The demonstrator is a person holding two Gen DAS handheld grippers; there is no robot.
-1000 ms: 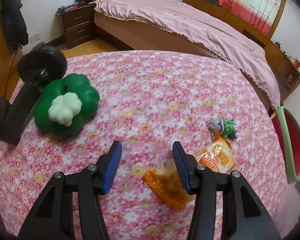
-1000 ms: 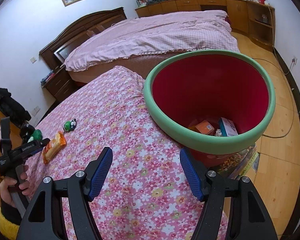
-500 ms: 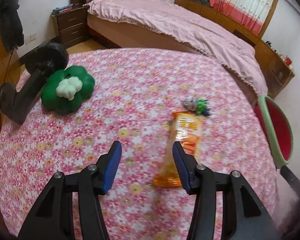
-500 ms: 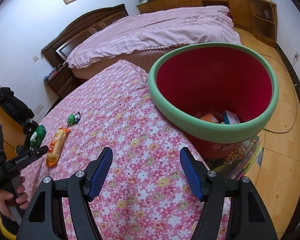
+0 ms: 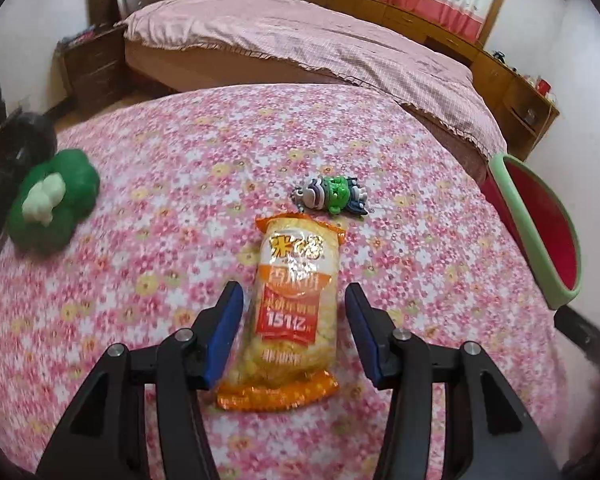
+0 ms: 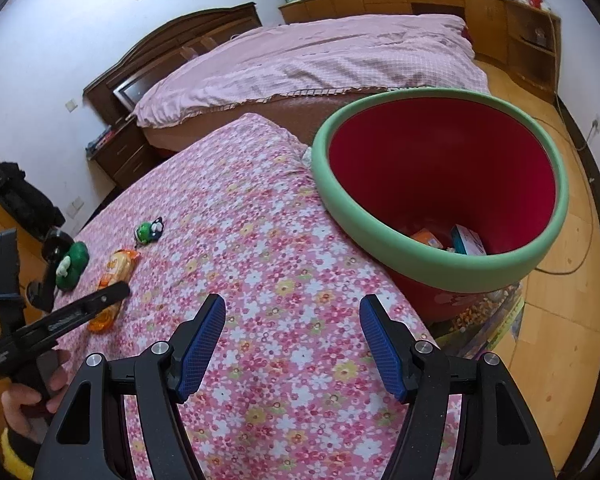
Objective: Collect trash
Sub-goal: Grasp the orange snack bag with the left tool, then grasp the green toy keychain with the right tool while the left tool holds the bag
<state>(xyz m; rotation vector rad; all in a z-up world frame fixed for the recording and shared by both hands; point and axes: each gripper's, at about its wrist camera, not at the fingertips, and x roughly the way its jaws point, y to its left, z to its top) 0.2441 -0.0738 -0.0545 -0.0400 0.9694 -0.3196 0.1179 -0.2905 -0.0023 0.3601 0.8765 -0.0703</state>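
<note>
Snack packet (image 5: 296,308) lies lengthwise between your left gripper's (image 5: 294,322) released jaws, untouched; your right gripper (image 6: 292,344) hangs empty and unclenched.

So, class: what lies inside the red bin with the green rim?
Inside the red bin, the right wrist view shows an orange packet and a blue-and-white carton at the bottom. The near green rim covers the rest of the floor, so anything else there cannot be seen.
</note>
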